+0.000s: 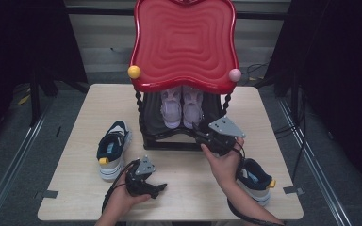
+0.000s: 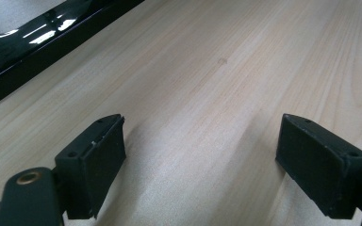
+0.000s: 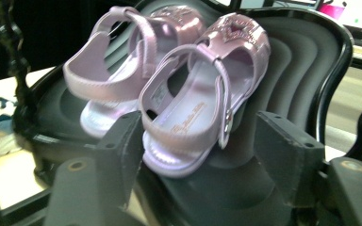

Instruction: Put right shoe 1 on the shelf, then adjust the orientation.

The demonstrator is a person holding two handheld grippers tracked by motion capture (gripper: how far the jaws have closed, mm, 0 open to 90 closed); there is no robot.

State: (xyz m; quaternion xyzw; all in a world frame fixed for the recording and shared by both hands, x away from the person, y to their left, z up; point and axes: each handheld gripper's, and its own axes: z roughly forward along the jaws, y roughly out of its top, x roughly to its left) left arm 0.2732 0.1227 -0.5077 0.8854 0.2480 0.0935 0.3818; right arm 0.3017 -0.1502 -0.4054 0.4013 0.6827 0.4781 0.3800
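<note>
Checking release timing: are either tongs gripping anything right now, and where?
Nothing held. Right tongs stand open around the near pink sandal's heel, pads off it. Left tongs open over bare table.

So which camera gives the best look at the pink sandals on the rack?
The right gripper view: the pink sandals sit close, straps and soles clear. The high view shows them small under the red shelf.
</note>
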